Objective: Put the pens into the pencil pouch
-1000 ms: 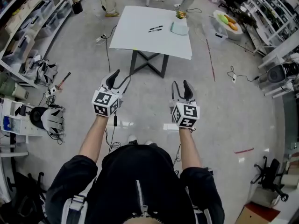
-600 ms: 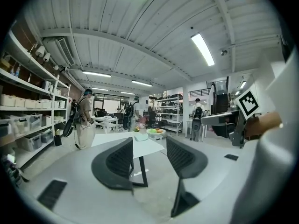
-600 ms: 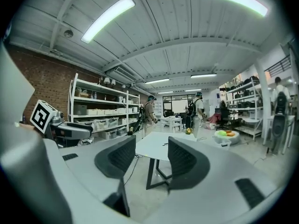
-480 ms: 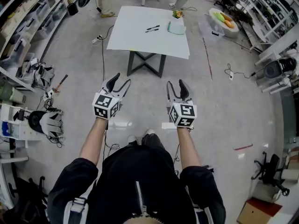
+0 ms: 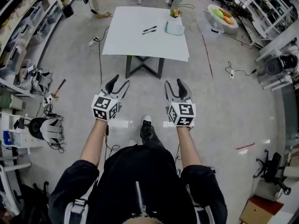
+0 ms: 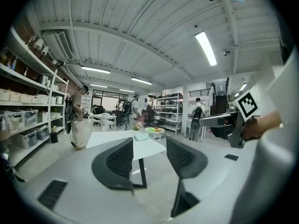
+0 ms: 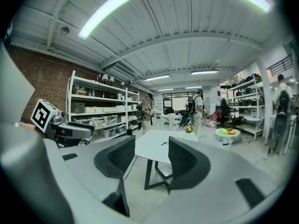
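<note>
Ahead of me stands a white table on a dark cross-legged frame. Two dark pens lie side by side on its far part, and a pale teal pencil pouch rests just right of them. Both grippers are held in the air over the floor, well short of the table. My left gripper is open and empty; its own view looks past the jaws to the table and pouch. My right gripper has its jaws opening with nothing between them; the pens show far beyond them.
Storage shelves line the left wall, with bags and a helmet on the floor below. Cables trail beside the table. A white tub of fruit and more racks stand at the right. People stand beyond the table.
The person has stepped toward the table, one shoe now forward between the arms. Both grippers have moved ahead with the body. The right jaws look a little wider.
</note>
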The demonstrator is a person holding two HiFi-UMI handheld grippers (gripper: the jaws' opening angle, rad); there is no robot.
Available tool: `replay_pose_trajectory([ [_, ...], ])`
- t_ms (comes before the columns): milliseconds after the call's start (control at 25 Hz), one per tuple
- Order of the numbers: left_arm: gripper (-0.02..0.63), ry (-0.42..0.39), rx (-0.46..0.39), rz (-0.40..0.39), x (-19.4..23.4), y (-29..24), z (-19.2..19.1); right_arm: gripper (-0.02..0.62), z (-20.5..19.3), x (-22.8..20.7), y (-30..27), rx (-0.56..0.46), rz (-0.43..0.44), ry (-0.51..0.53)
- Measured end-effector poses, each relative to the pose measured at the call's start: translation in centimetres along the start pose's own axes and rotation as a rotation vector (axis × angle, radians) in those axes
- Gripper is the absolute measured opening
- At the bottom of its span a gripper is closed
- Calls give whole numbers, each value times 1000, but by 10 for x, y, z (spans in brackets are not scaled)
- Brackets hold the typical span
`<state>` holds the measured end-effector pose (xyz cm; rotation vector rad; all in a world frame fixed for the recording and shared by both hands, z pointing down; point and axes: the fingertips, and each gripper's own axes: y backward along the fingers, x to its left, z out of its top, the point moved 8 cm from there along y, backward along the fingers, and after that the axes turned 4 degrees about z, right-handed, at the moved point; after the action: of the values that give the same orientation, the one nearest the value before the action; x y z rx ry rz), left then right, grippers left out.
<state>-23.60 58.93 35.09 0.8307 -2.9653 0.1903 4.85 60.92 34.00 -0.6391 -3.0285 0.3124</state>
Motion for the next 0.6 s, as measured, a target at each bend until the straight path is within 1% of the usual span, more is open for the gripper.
replay_pose_trajectory([
  [160,225,-5,24,-9,16,-40,4,219,7,-23,-37,5,6,-9],
  [280,224,-5,28,-8,25,-73,11,219,14,-47,-64,11,10,-16],
  [440,224,-2,20,6,38,-119,26,218,26,-80,-104,14,22,-21],
  [600,224,-10,23,21,46,-158,33,213,35,-109,-137,14,40,-27],
])
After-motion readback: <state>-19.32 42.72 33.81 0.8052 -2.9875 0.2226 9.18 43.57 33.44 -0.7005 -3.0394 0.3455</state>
